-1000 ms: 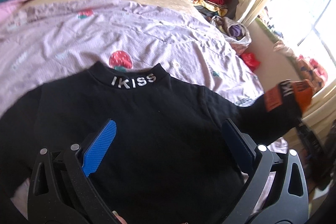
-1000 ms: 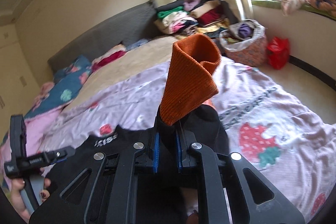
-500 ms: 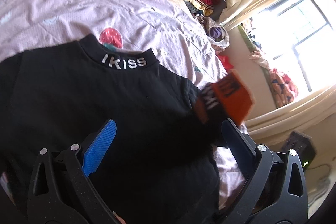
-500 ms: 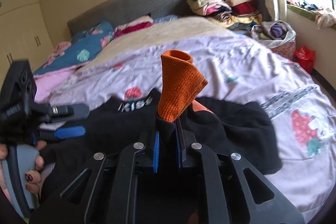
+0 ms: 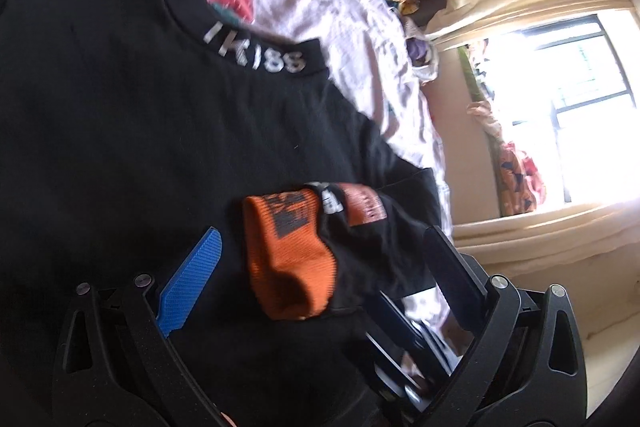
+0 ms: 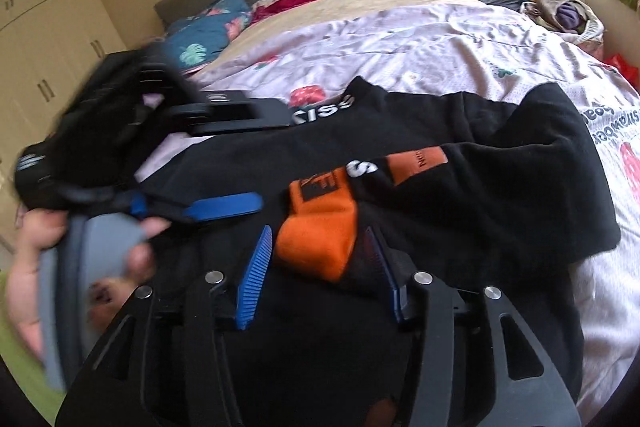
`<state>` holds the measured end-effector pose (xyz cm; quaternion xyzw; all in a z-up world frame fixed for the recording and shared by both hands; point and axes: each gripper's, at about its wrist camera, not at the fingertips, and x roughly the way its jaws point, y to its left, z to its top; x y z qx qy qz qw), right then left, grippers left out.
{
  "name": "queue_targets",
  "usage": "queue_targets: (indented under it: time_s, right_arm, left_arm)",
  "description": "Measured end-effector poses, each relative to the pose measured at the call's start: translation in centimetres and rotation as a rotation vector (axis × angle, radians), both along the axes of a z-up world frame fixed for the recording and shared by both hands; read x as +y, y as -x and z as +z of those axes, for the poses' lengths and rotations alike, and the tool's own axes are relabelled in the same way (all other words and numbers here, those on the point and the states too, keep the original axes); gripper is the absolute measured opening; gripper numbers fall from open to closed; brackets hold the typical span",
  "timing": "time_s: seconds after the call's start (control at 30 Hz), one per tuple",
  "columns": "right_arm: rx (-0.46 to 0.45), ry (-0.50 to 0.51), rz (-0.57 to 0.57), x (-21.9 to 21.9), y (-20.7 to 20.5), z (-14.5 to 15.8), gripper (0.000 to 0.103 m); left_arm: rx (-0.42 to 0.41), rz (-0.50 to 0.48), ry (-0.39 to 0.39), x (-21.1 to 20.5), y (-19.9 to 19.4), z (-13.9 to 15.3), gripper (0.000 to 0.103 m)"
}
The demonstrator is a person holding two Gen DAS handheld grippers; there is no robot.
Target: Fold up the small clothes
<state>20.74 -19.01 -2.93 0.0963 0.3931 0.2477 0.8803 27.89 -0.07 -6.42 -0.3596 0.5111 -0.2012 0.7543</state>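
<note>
Since a moment ago my right gripper (image 6: 320, 259) has let go of the orange cuff (image 6: 320, 227) and now stands wide, its fingers either side of it. That cuff lies folded across the chest of the black top (image 5: 132, 155), which is spread on the pink sheet (image 6: 420, 43). My left gripper (image 5: 320, 267) is wide too, hovering over the cuff. White letters on the collar (image 5: 256, 55) read "IKISS"; the cuff's black print is too blurred to read.
</note>
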Motion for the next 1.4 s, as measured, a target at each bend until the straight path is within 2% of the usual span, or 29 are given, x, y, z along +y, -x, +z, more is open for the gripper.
queue_targets:
  time_s: [0.1,0.17,0.2,0.23,0.27,0.33,0.43,0.57,0.77,0.9,1.07,1.17,1.3,1.4]
  right_arm:
    - [-0.002,-0.047,-0.025,-1.7,1.4,0.7,0.049]
    - [-0.003,-0.063,-0.054,-2.9,2.1,1.2,0.050]
    - [-0.006,-0.062,-0.075,-3.7,2.3,1.5,0.050]
    - [-0.007,-0.062,-0.092,-4.3,2.5,1.7,0.050]
    - [-0.006,-0.065,-0.109,-4.9,2.8,1.8,0.050]
    - [-0.004,-0.068,-0.140,-6.0,3.3,2.2,0.050]
    - [0.000,-0.059,-0.174,-7.6,4.1,2.4,0.050]
    - [-0.007,-0.048,-0.211,-8.7,4.5,2.8,0.050]
    - [-0.020,-0.029,-0.220,-8.5,4.6,3.3,0.050]
    - [-0.016,-0.015,-0.213,-7.8,4.2,3.2,0.050]
    - [0.001,-0.002,-0.218,-7.1,3.5,2.7,0.050]
    - [0.008,0.009,-0.221,-6.9,3.1,2.4,0.050]
    - [0.021,0.038,-0.225,-6.5,2.3,2.0,0.050]
    - [0.021,0.079,-0.210,-6.0,1.3,1.7,0.051]
  left_arm:
    - [0.006,-0.011,-0.027,-0.9,0.0,-0.6,0.092]
    - [-0.003,-0.011,-0.055,-1.7,0.0,-0.7,0.073]
    - [-0.003,-0.015,-0.067,-2.1,0.0,-0.7,0.055]
    - [-0.002,-0.020,-0.078,-2.6,-0.1,-0.8,0.041]
    - [-0.005,-0.030,-0.080,-3.1,-0.1,-0.8,0.034]
    - [-0.026,-0.037,-0.105,-3.9,-0.1,-0.6,0.009]
    - [-0.073,-0.025,-0.117,-4.0,0.2,0.6,0.007]
    - [-0.176,-0.009,-0.121,-3.2,1.3,4.1,0.006]
    - [-0.318,0.037,-0.111,-0.3,3.6,9.7,0.005]
    - [-0.366,0.072,-0.113,1.6,5.0,11.3,0.006]
    - [-0.362,0.100,-0.147,3.5,5.7,11.1,0.005]
    - [-0.324,0.129,-0.184,4.9,5.5,9.6,0.005]
    - [-0.275,0.159,-0.194,6.6,5.4,7.5,0.005]
    - [-0.251,0.179,-0.244,7.8,5.5,6.5,0.006]
